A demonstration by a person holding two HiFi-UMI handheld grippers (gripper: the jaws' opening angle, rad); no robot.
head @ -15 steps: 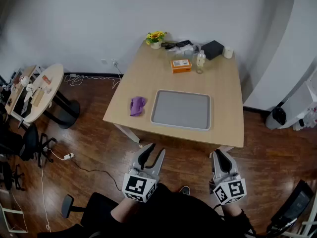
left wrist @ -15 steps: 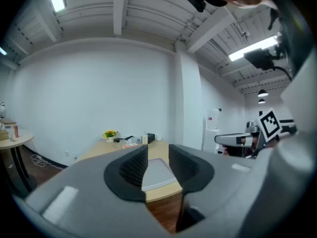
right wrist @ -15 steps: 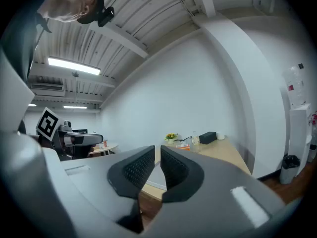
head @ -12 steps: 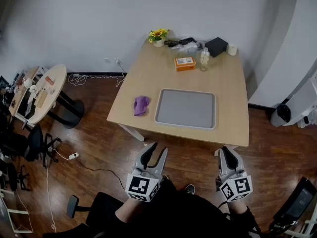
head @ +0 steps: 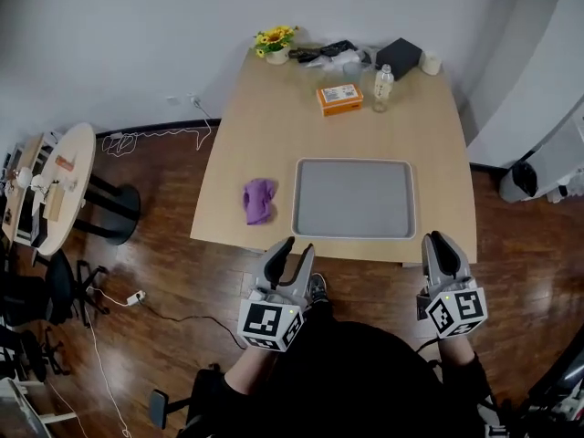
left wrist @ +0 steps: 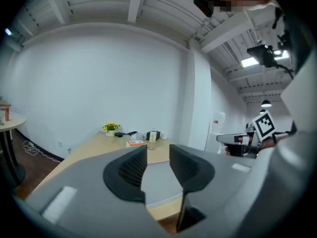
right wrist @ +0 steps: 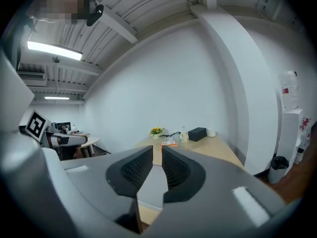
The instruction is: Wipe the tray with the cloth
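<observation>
Left tongs [head: 294, 250] stand about half open, with nothing between the pads; right tongs [head: 437, 242] are nearly closed, with a thin slit between the pads, and also hold nothing; both hang short of the near edge of the light wooden tabletop [head: 274, 126], over the dark wood floor [head: 164, 272], pointing at the table and slightly down; neither touches anything.

Flat grey rectangular tray [head: 354, 198] sits near the front edge of the tabletop, long side along that edge, roughly ahead of the space between the two tongs; crumpled purple cloth [head: 259, 199] lies on the tabletop just left of the tray, close to it but apart, ahead of the left tongs.

At the far end of the tabletop: orange box [head: 339, 96]; clear plastic bottle [head: 383, 87] just right of it; small pot of yellow flowers [head: 276, 44] at the back left corner; black box [head: 398, 56]; white cup-like item [head: 431, 64] at the back right, too small to identify; all well apart from the tray.

Round side table [head: 59, 185] stands off to the left on the floor.
</observation>
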